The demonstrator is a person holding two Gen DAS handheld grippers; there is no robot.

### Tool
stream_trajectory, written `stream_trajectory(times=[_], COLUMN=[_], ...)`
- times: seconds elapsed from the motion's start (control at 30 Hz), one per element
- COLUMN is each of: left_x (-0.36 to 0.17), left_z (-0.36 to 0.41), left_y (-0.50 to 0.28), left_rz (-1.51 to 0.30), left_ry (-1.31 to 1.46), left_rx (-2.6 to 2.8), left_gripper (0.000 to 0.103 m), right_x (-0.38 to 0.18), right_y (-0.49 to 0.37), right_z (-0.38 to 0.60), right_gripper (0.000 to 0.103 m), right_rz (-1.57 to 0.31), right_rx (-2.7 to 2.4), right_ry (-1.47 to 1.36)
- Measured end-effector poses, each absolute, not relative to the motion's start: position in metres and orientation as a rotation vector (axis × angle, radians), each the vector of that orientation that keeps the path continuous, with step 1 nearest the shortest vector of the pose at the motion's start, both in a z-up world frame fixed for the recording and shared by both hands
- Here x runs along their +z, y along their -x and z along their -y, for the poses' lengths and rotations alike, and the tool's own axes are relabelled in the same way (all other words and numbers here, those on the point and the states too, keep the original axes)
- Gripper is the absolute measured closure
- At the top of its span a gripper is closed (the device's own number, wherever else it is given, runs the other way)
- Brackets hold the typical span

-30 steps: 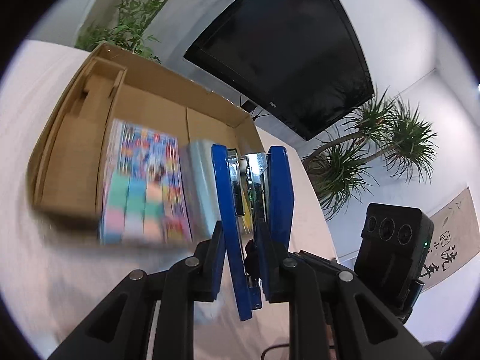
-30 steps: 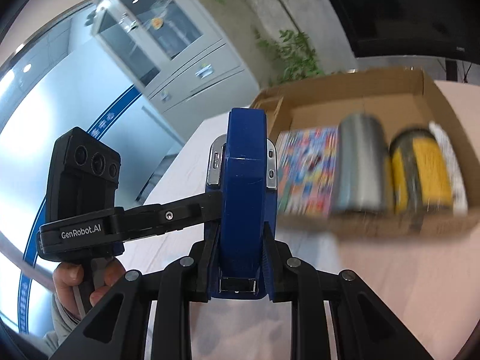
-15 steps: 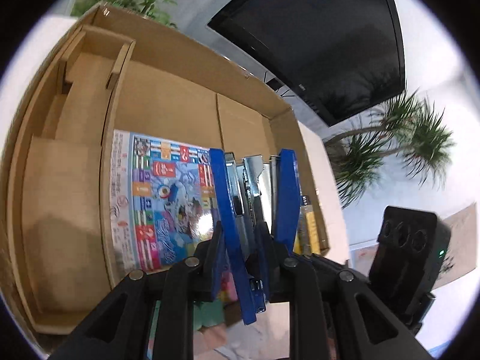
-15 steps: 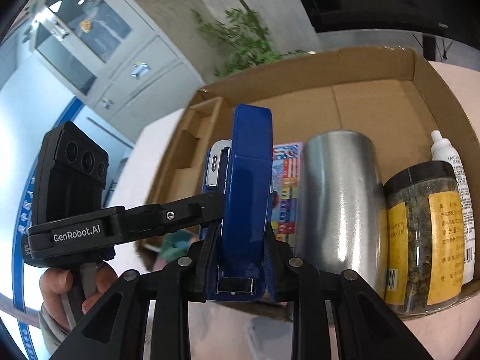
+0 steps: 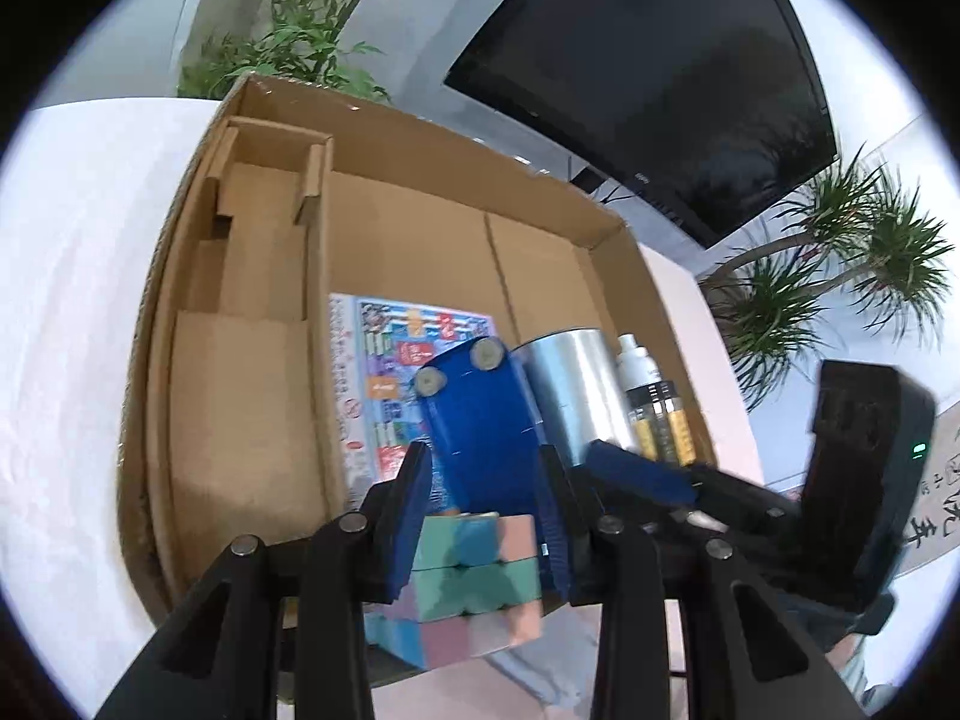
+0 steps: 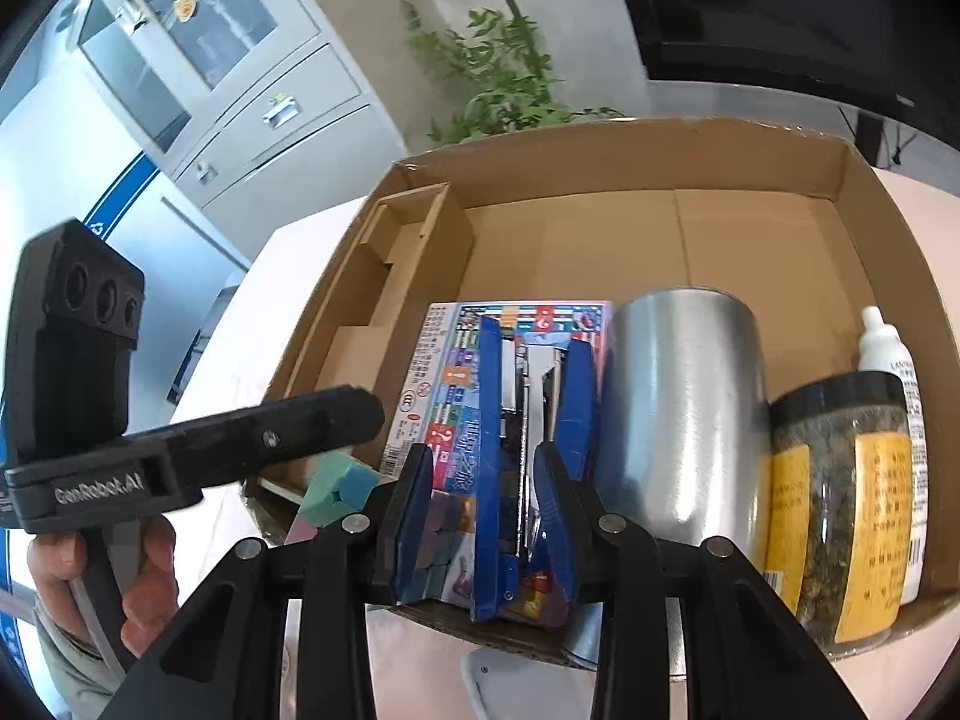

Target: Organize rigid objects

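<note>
Holds the jaws of the right gripper [image 6: 483,462] spread astride the blue stapler [image 6: 489,420], with a strip of gap between one pad and the nearer blue arm and the other pad overlapping the farther arm. Reads as a loose straddle and not a pinch, though only as a judgement. Holds the jaws of the left gripper [image 5: 485,462] spread as well, framing the stapler's rubber-footed underside in the left wrist view yet stopping short of it, off to the left, in the right wrist view. Finds the stapler on its side inside the cardboard box [image 6: 660,168], on top of the colourful printed packet [image 6: 444,372] and just beside the steel tumbler [image 6: 684,408], base turned toward the left gripper, long axis running straight away along the right fingers toward the far wall. Puts the right gripper nearer, directly in line with that axis. Calls, on this reading, for a straight retreat back along the axis and not a sideways one, given the tumbler so close on the right. Places a yellow-labelled jar [image 6: 840,480] and a white bottle [image 6: 882,348] beyond the tumbler, a pastel cube [image 5: 468,576] at the near edge, and a folded cardboard insert [image 5: 258,240] along the left wall. Rests the box on a white table [image 5: 78,300], with a dark wall monitor [image 5: 648,72], leafy plants [image 5: 840,276] and a grey cabinet [image 6: 210,60] around the room.
</note>
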State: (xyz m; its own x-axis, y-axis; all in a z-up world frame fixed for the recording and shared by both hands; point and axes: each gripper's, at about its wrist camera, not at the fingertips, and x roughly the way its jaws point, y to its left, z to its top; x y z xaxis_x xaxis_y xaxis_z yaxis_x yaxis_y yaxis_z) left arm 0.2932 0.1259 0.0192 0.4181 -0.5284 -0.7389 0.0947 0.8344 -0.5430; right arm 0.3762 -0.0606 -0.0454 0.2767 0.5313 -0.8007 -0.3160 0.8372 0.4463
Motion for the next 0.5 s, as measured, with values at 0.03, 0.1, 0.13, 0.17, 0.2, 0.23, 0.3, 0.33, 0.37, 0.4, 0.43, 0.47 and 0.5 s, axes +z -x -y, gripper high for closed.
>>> stream_trajectory(times=[0.03,0.1,0.13,0.17,0.2,0.23,0.3,0.33,0.37,0.4,0.43,0.47,0.5], left_x=[0.018,0.016,0.014,0.012,0.009,0.004,-0.001,0.001,0.002,0.001,0.0,-0.004,-0.007], left_z=[-0.126,-0.124,-0.12,-0.118,-0.114,-0.11,-0.106,-0.104,-0.103,-0.1,-0.097,-0.093,-0.091], left_y=[-0.295,-0.303,-0.308,-0.313,-0.319,-0.329,-0.339,-0.346,-0.351,-0.355,-0.36,-0.363,-0.364], left_rz=[-1.08,-1.095,-1.108,-1.123,-1.138,-1.164,-1.195,-1.184,-1.191,-1.2,-1.215,-1.238,-1.254], left_ry=[0.46,0.464,0.46,0.456,0.456,0.459,0.447,0.459,0.461,0.457,0.449,0.444,0.447], left_rx=[-0.409,-0.423,-0.435,-0.447,-0.454,-0.443,-0.433,-0.447,-0.445,-0.441,-0.447,-0.46,-0.468], left_gripper=[0.07,0.07,0.07,0.07,0.07,0.07,0.067,0.067,0.067,0.067,0.067,0.067,0.067], right_x=[-0.042,-0.031,-0.025,-0.021,-0.018,-0.016,-0.017,-0.019,-0.024,-0.029,-0.034,-0.042,-0.046], right_y=[-0.375,-0.368,-0.363,-0.358,-0.351,-0.347,-0.335,-0.333,-0.331,-0.331,-0.332,-0.333,-0.333], right_z=[0.064,0.074,0.079,0.082,0.086,0.087,0.087,0.085,0.082,0.079,0.074,0.066,0.06], right_gripper=[0.068,0.068,0.068,0.067,0.066,0.065,0.061,0.061,0.061,0.061,0.061,0.063,0.071], right_rz=[-1.147,-1.101,-1.08,-1.07,-1.058,-1.054,-1.047,-1.048,-1.059,-1.072,-1.085,-1.099,-1.105], right_rx=[0.57,0.558,0.553,0.549,0.547,0.548,0.552,0.552,0.555,0.559,0.568,0.586,0.596], right_ry=[-0.217,-0.212,-0.2,-0.194,-0.179,-0.169,-0.135,-0.124,-0.117,-0.118,-0.119,-0.108,-0.094])
